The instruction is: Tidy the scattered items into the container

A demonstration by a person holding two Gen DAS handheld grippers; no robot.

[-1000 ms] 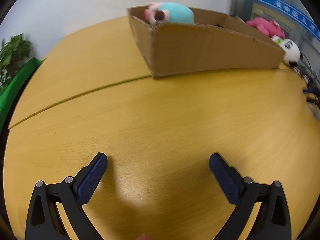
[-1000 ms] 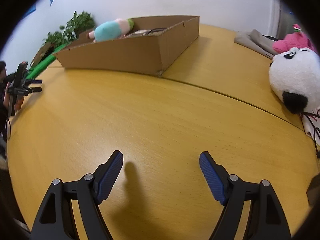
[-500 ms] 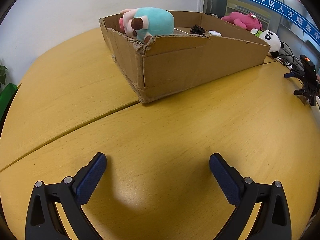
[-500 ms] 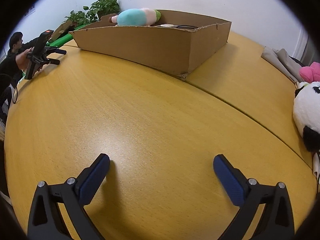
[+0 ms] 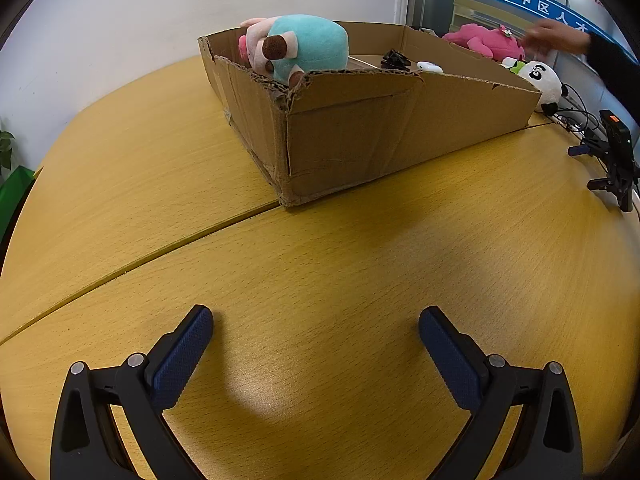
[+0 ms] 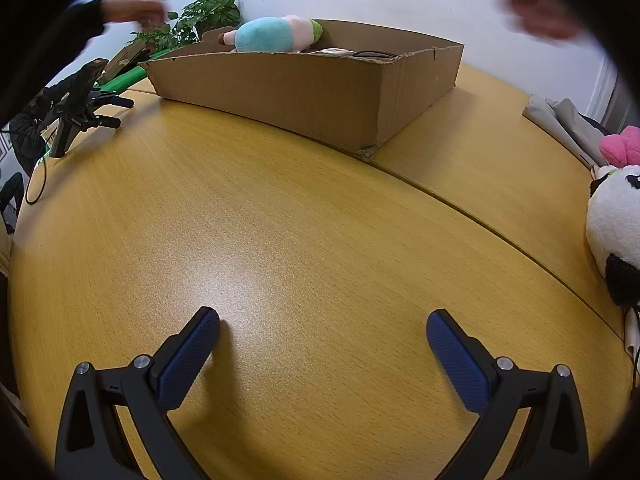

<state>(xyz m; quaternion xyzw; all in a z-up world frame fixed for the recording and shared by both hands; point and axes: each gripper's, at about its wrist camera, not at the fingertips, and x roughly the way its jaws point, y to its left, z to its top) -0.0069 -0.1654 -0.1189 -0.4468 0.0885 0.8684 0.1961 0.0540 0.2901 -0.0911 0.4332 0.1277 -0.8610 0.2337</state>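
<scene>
Cardboard box on bench, teal plush inside. Left claw and right claw spread wide, gripping nothing.

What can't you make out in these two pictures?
- Cardboard box floor: right wrist view, near wall hides it.
- Small black item in the box: left wrist view, too small to identify.
- Panda plush: right wrist view, cut off by the edge.
- Hands: blurred.
</scene>
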